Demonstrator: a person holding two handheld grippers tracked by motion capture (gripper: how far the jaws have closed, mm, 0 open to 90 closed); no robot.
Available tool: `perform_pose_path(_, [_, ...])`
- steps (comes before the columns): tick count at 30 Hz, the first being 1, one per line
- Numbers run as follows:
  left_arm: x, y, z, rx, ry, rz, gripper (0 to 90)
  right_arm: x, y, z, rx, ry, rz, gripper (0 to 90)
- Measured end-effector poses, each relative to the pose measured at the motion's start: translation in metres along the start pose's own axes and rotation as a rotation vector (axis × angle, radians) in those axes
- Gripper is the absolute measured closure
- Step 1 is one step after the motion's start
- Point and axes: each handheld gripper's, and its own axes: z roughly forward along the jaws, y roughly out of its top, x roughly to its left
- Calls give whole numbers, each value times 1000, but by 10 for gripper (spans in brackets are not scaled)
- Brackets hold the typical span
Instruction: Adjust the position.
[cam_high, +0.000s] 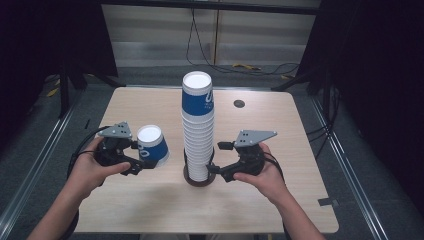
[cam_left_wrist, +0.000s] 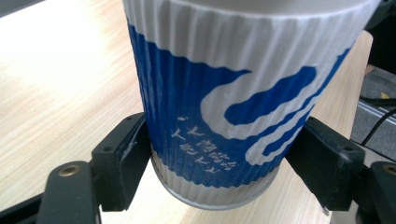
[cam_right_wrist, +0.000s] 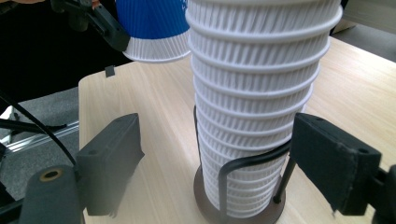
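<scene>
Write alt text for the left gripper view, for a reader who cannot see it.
A blue-and-white ribbed paper cup, upside down, is clamped between the left gripper's two black fingers above a pale wooden table.

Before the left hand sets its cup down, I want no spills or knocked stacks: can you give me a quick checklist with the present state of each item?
1. Left tool shut on the blue-and-white ribbed paper cup: ok, both pads press its sides.
2. Cup off the light wooden table: ok, held tilted above it.
3. Tall stack of ribbed paper cups upright in its dark wire holder: ok.
4. Right tool around the stack's base: open; whether its pads touch the holder's wire, cannot tell.
5. Room beside the stack for the cup: ok.
</scene>
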Motion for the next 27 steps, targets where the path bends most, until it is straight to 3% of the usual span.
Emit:
perform_pose_path(9, [-3, -11, 14, 45, -15, 6, 240, 3, -6, 4, 11, 13, -3, 161])
perform_pose_path(11, [-5, -15, 19, 73, -13, 14, 241, 4, -7, 6, 18, 18, -5, 161])
perform_pose_path(20, [-7, -19, 25, 121, -17, 31, 248, 7, -12, 12, 32, 31, -11, 161])
perform_pose_path(27, [-9, -18, 27, 196, -14, 73, 256, 10, -17, 19, 44, 45, -8, 160])
